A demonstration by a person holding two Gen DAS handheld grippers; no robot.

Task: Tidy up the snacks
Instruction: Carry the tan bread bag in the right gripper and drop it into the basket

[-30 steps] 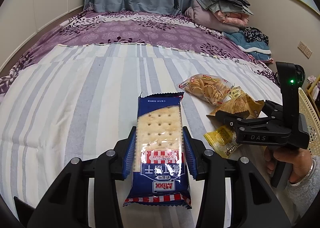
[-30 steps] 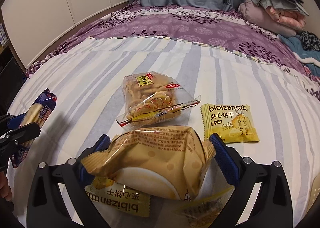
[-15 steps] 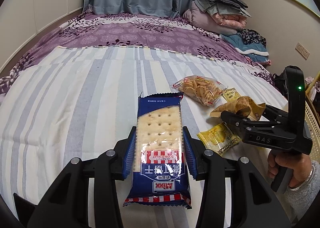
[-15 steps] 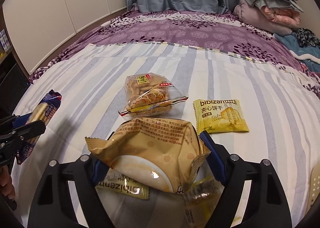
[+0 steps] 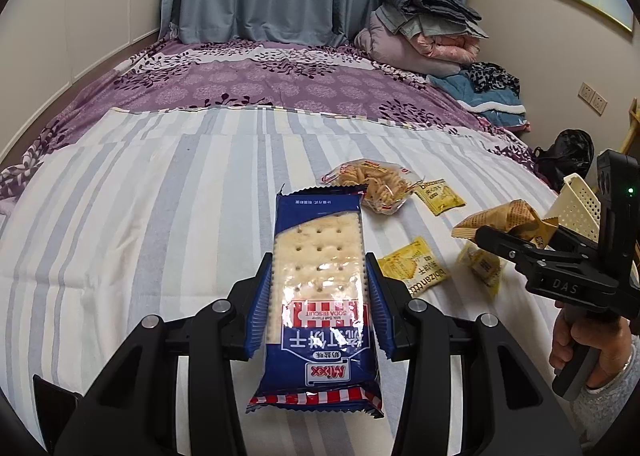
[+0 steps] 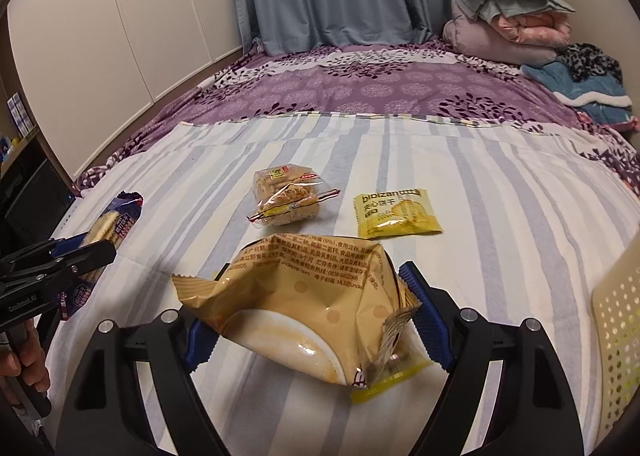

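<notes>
On the striped bed cover (image 5: 160,216) lie loose snacks: a clear bag of small biscuits (image 5: 374,186), a yellow sandwich-cracker packet (image 5: 440,198) just beside it, and two more yellow packets (image 5: 412,270) nearer the person. A perforated cream basket (image 5: 576,204) stands at the right edge of the bed, behind the right gripper (image 6: 308,314). Folded quilts (image 5: 424,36) are stacked at the far end, well apart from the snacks.

The left gripper (image 5: 318,292) has its fingers (image 5: 260,296) closed on a blue soda biscuit pack (image 5: 318,296), held above the cover. Its long axis runs along the fingers, straight away from the camera, with the printed label upside down at the near end.

The right gripper's fingers press both sides of a tan crinkled snack bag (image 6: 304,296), lifted clear of the cover, its long axis lying across the fingers.
</notes>
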